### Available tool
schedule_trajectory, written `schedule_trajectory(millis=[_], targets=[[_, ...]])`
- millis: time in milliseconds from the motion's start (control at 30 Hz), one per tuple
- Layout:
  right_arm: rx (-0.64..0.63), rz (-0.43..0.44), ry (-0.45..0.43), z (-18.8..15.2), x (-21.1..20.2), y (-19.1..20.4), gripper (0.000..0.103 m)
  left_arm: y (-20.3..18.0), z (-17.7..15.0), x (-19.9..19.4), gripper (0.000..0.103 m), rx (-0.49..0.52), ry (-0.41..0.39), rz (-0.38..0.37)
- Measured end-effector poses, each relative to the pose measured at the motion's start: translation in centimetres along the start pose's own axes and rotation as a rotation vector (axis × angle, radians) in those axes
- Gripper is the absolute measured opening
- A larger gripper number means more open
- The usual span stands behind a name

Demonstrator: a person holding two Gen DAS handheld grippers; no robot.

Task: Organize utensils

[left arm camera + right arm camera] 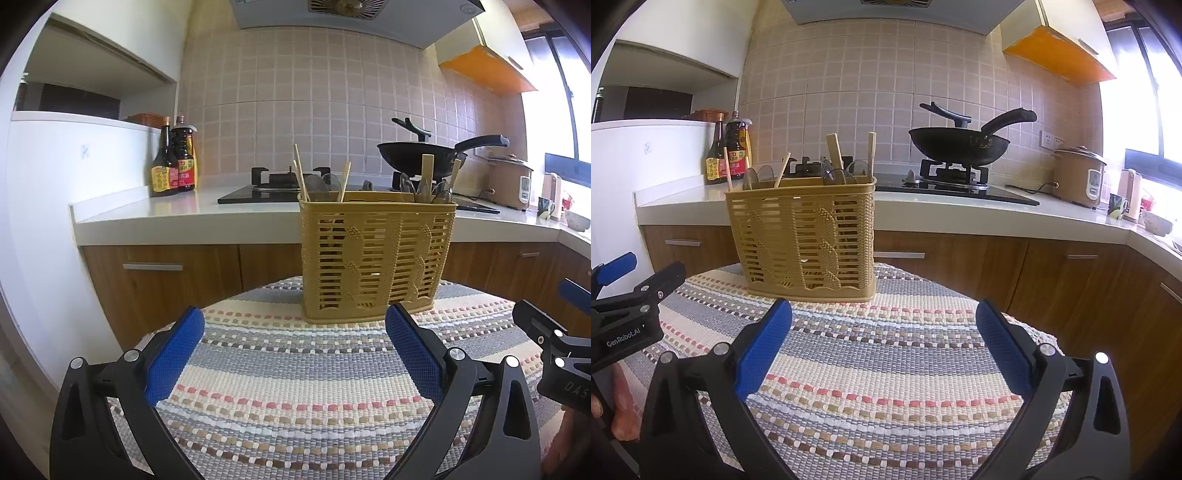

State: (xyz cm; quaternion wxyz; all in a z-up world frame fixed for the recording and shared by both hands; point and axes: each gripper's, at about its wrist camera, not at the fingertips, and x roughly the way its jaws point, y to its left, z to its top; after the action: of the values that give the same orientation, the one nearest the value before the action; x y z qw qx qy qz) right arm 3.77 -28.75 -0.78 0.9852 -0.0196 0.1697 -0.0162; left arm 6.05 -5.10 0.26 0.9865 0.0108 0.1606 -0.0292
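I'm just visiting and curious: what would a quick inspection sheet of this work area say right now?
Surface: striped woven mat, bare in front of the grippers.
Job's things: tan slotted utensil basket upright on the mat, holding chopsticks and clear spoons.
Clutter: nothing seen on the mat.
Grippers: left gripper and right gripper both open, holding nothing.
Cables: a cord by the rice cooker.
Surroundings: kitchen counter, black wok on the stove, sauce bottles.
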Motion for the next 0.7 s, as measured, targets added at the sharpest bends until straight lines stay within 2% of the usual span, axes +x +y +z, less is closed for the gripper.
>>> schedule_trajectory(millis=[700], targets=[[0.001, -0.002, -0.001, -0.02, 0.0, -0.04, 0.095, 0.38, -0.01, 0.24, 0.095, -0.023, 0.019, -0.013]])
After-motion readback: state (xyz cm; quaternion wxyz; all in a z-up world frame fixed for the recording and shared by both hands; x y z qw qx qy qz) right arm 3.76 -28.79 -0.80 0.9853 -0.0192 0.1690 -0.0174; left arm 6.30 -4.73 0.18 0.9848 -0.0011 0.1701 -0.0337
